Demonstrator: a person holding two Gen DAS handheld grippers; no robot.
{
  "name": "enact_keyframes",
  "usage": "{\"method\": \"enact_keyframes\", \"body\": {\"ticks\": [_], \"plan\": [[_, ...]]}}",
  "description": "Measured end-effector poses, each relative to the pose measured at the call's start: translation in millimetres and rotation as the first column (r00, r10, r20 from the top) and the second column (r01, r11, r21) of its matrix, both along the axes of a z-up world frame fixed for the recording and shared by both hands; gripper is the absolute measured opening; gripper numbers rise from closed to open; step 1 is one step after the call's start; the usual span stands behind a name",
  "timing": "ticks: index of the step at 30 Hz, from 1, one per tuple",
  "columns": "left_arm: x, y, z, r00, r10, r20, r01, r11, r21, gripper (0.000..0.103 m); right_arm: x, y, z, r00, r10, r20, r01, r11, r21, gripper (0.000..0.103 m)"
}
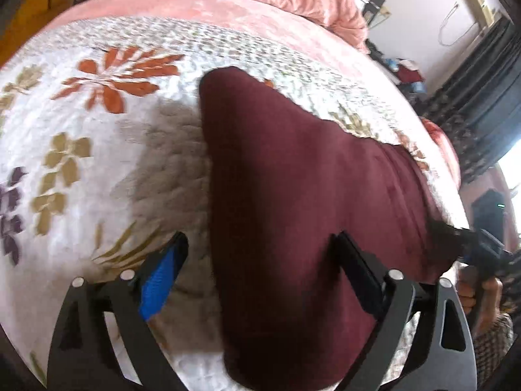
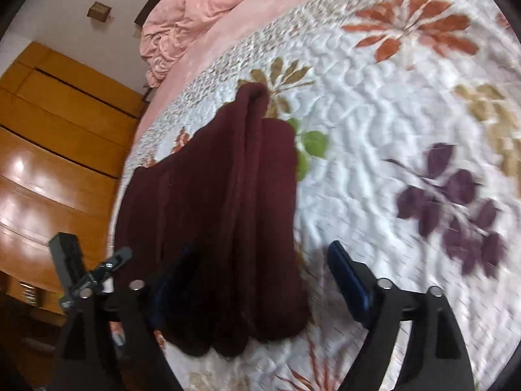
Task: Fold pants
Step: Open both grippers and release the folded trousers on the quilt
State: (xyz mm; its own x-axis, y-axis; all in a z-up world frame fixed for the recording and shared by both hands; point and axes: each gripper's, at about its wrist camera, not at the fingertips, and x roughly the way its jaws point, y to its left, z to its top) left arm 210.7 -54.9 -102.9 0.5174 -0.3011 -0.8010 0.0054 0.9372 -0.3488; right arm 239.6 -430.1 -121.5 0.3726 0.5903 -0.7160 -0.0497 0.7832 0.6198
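Your right view alone shows the wooden wardrobe [image 2: 62, 137]. Maroon pants [image 1: 293, 195] lie on the floral quilt [image 1: 97, 150]; left gripper [image 1: 257, 260] and right gripper [image 2: 260, 270] both gape wide, holding nothing.

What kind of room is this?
Most likely a bedroom: the maroon pants lie on a bed with a flowered quilt, a rumpled pink blanket sits at its far end, and wooden drawers stand beside it.

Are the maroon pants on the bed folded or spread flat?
Folded. The pants lie on the quilt as a narrow bundle with stacked lengthwise layers, no separate legs showing.
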Motion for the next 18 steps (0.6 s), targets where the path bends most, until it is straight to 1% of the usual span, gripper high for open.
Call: {"method": "enact_keyframes", "body": {"ticks": [1, 2, 4, 5, 7, 9, 12, 14, 16, 18], "plan": [[-4, 0, 3, 1.0, 0.014, 0.008, -0.014, 1.0, 0.025, 0.095, -5, -1, 3, 1.0, -0.006, 0.011, 0.006, 1.0, -0.009, 0.088], [-11, 0, 6, 0.999, 0.032, 0.014, -0.033, 0.997, 0.068, 0.097, -13, -3, 10, 0.999, -0.018, 0.032, 0.019, 0.999, -0.032, 0.088], [-23, -1, 13, 0.998, 0.057, 0.031, -0.061, 0.991, 0.119, 0.098, -25, -4, 19, 0.997, -0.041, 0.063, 0.046, 0.996, -0.082, 0.092], [-30, -3, 17, 0.996, 0.073, 0.04, -0.079, 0.985, 0.152, 0.099, -32, -2, 26, 0.995, -0.053, 0.084, 0.063, 0.99, -0.123, 0.093], [-47, -3, 21, 0.995, 0.086, 0.05, -0.093, 0.982, 0.165, 0.099, -43, 3, 36, 0.992, -0.057, 0.117, 0.076, 0.982, -0.173, 0.096], [-56, -7, 25, 0.995, 0.093, 0.041, -0.099, 0.979, 0.176, 0.099, -60, 9, 46, 0.988, -0.055, 0.146, 0.087, 0.97, -0.226, 0.098], [-66, -11, 28, 0.994, 0.108, 0.027, -0.111, 0.976, 0.189, 0.099, -74, 26, 56, 0.984, -0.046, 0.17, 0.1, 0.941, -0.323, 0.099], [-74, -13, 32, 0.993, 0.112, 0.035, -0.117, 0.972, 0.203, 0.099, -82, 34, 59, 0.985, -0.039, 0.168, 0.099, 0.923, -0.371, 0.099], [-77, -19, 36, 0.993, 0.106, 0.042, -0.113, 0.966, 0.231, 0.099, -89, 42, 61, 0.985, -0.04, 0.168, 0.105, 0.912, -0.397, 0.099], [-85, -23, 42, 0.994, 0.097, 0.048, -0.106, 0.959, 0.264, 0.099, -97, 47, 64, 0.986, -0.046, 0.161, 0.108, 0.909, -0.402, 0.099]]}}
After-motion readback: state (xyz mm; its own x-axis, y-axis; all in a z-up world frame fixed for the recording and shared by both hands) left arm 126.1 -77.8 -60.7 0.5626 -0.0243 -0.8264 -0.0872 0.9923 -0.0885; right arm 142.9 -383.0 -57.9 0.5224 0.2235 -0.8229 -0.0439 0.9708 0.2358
